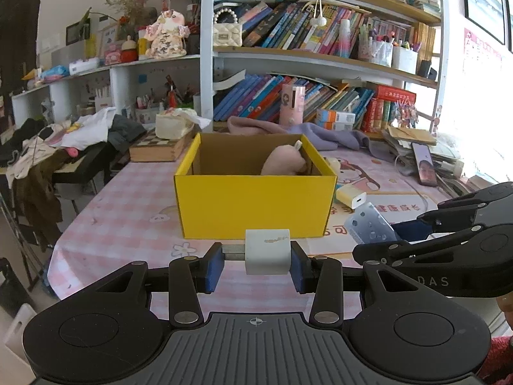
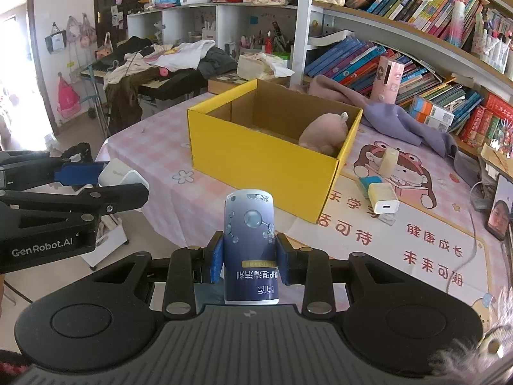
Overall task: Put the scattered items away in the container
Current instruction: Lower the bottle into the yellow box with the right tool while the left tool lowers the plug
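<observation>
Both hand-held grippers carry an item in front of the yellow box (image 1: 256,205).

We see the left hand-held gripper (image 1: 255,261) clamped on a white cube (image 1: 267,252), the right hand-held gripper (image 2: 249,258) clamped on a blue bottle (image 2: 250,243); a pink plush (image 2: 323,133) lies inside the box, a charger (image 2: 383,197) beside it on the surface (image 2: 416,240).

Home study, crowded bookshelves (image 1: 320,35), strewn clothes (image 2: 179,54)

The yellow box (image 2: 266,157) hides most of its own floor behind the near wall, and the pink plush (image 2: 323,133) inside shows only its upper part. The phone (image 2: 498,213) is cut by the right edge — its screen too small to read. Behind the box, a pale upright item (image 2: 389,158) stays unidentifiable — too small.
</observation>
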Tool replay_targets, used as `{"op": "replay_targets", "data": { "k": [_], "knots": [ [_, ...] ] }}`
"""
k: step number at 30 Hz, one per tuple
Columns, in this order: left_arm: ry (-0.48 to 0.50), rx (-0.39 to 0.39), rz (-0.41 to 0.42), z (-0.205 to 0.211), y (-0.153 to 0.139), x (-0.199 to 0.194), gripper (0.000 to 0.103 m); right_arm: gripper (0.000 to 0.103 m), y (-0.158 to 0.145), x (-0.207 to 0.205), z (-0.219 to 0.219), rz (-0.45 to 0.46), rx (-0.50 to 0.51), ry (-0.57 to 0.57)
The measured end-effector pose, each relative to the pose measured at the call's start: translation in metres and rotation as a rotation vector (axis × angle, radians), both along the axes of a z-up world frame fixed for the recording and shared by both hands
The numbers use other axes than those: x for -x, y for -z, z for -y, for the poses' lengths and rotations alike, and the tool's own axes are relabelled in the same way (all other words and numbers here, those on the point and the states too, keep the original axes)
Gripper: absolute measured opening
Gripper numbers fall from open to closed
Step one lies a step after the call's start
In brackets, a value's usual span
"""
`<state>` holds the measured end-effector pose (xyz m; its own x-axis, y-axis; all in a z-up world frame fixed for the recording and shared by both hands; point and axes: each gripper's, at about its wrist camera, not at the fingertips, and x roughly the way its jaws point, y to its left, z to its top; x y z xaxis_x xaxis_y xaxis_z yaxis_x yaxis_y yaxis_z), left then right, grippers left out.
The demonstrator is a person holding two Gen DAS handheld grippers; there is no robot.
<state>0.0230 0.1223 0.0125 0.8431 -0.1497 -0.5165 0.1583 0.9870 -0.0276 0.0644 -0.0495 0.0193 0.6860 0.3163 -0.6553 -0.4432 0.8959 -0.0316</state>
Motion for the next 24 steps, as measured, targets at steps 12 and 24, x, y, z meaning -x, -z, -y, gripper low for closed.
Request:
{"op": "replay_targets", "data": {
  "k": [12, 24],
  "knots": [
    [-0.010, -0.015, 0.015, -0.005, -0.007, -0.033, 0.041, 0.031, -0.002, -0.030, -0.005, 0.021, -0.027, -0.012],
    [0.004, -0.033, 0.041, -0.005, -0.025, -0.103, 0.041, 0.031, -0.031, -0.104, -0.002, 0.072, -0.099, -0.007]
  ]
}}
